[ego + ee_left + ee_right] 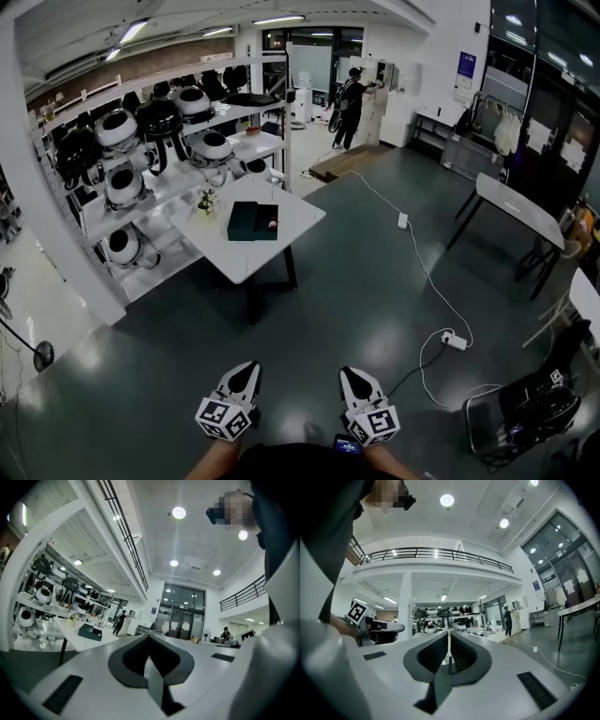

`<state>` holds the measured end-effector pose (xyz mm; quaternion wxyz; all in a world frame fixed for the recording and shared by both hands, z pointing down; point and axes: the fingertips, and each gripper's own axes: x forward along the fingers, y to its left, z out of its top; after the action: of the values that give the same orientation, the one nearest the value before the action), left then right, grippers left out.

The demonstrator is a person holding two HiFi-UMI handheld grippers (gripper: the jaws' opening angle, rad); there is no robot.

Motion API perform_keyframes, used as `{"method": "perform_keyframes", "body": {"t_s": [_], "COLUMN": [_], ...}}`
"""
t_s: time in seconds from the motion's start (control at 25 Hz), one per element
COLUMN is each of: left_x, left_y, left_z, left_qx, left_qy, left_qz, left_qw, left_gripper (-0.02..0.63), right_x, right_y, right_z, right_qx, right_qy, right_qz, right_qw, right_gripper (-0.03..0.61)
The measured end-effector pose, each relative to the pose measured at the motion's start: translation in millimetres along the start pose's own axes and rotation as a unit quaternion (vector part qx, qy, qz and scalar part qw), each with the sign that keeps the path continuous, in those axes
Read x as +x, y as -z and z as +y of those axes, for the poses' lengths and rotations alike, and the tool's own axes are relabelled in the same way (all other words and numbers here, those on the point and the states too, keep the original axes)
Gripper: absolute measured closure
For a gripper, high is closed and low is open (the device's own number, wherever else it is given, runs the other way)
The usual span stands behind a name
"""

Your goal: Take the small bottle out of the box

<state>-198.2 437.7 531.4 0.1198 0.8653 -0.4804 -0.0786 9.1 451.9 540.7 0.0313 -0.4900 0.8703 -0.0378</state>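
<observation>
Well short of the table (246,262), left tongs (247,369) and right tongs (350,373) hang closed, empty — box (246,221) perhaps holding the bottle (273,225).

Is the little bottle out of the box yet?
Not yet; nothing looks done. The left tool and right tool are shut and empty, far from the table. The box lies open there with something small and red inside, likely the bottle. To do: walk over, grab it, lift it out.

Open floor (337,309) up to table (302,217)
</observation>
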Motion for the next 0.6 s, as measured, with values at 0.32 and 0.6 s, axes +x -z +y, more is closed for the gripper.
{"method": "perform_keyframes", "body": {"t_s": [0.32, 0.6], "left_x": [13.2, 64.4], "left_y": [26.3, 23.3], "left_z": [7.0, 26.6], "left_qx": [0.019, 0.019], "left_qy": [-0.028, -0.026], "left_qz": [0.038, 0.04], "left_qw": [0.9987, 0.9987], "left_gripper": [0.599, 0.599], "right_x": [12.6, 53.8], "right_y": [19.6, 23.4], "right_z": [-24.2, -59.2], "right_qx": [0.017, 0.017], "right_qy": [-0.009, -0.025], "right_qz": [0.001, 0.011], "right_qw": [1.0, 0.999], "right_gripper": [0.537, 0.537]}}
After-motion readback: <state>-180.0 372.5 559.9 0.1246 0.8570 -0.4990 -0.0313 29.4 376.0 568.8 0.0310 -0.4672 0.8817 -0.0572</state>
